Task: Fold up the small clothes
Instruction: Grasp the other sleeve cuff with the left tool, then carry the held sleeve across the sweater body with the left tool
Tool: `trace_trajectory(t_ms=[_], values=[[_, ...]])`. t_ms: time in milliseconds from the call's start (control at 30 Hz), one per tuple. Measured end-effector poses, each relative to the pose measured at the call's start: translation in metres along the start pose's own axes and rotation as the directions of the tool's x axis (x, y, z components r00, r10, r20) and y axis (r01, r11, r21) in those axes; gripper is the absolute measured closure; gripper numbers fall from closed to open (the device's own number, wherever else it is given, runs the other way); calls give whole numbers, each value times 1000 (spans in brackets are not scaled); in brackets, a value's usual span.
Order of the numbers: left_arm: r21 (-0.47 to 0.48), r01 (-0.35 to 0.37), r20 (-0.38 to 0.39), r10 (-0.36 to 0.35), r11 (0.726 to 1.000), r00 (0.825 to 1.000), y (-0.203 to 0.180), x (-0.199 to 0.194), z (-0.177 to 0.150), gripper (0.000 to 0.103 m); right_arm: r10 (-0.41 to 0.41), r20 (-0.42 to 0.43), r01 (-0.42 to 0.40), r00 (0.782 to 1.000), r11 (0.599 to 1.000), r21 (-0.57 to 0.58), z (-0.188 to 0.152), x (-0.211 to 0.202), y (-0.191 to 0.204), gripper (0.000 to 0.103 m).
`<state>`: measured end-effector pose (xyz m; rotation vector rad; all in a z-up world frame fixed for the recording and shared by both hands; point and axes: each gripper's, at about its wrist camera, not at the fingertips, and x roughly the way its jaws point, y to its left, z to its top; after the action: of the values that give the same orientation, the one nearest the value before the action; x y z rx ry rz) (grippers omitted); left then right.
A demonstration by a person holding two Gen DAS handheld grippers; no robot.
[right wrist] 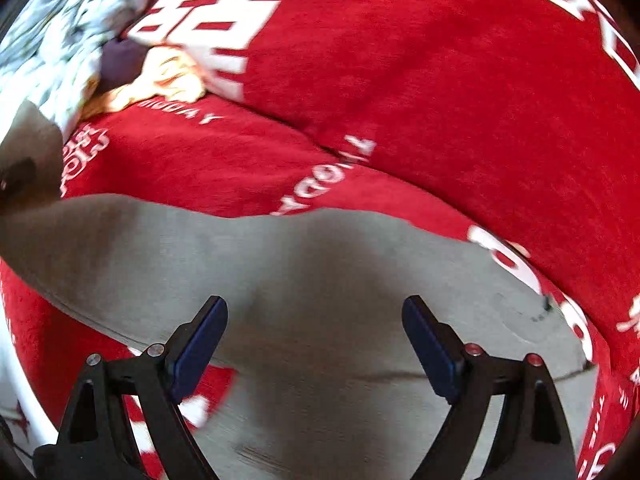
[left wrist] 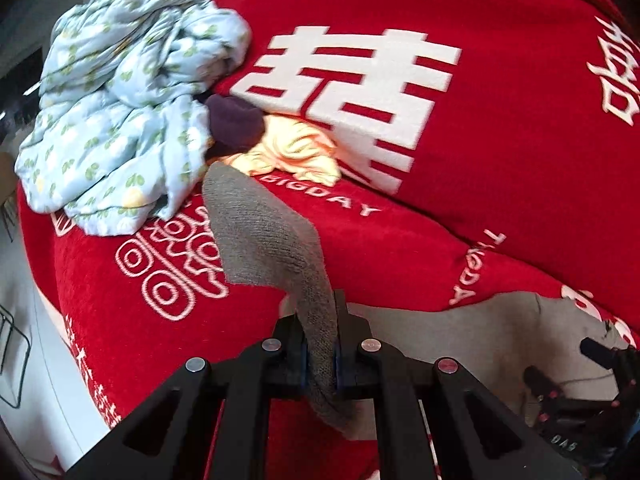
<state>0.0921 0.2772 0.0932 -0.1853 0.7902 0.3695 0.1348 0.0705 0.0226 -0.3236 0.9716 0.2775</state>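
Observation:
A grey knit garment point(left wrist: 264, 232) lies on a red sofa cover. My left gripper point(left wrist: 321, 354) is shut on a bunched part of it and lifts that part, so the cloth rises as a flap. The rest of the garment point(right wrist: 304, 280) lies spread flat below my right gripper point(right wrist: 314, 320), which is open and empty just above the cloth. The right gripper also shows at the lower right of the left wrist view point(left wrist: 580, 396).
The red cover point(left wrist: 480, 152) with white lettering drapes seat and backrest. A crumpled light-blue floral garment point(left wrist: 120, 108), a dark purple piece point(left wrist: 234, 122) and a yellow piece point(left wrist: 296, 152) sit at the back left. The seat edge and floor are at the left.

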Motion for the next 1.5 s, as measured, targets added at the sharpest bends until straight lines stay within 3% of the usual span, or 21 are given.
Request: trace_trajectory(t_ms=[567,1000,1500], values=[[148,45,-19,-43,988,999,-110,-27,-20,93,-6,38,4,999,999,43,-39,-30,-68,12],[220,51,-28,-46,974,999,-188,-45,-43,93,-8,27,3,1000,984,179,-92,-36,-149,12],[303,79,-40,-70,950,997,-262,-66,-63,93,-69,52,58,996,979,193,-135,-58,-198,12]])
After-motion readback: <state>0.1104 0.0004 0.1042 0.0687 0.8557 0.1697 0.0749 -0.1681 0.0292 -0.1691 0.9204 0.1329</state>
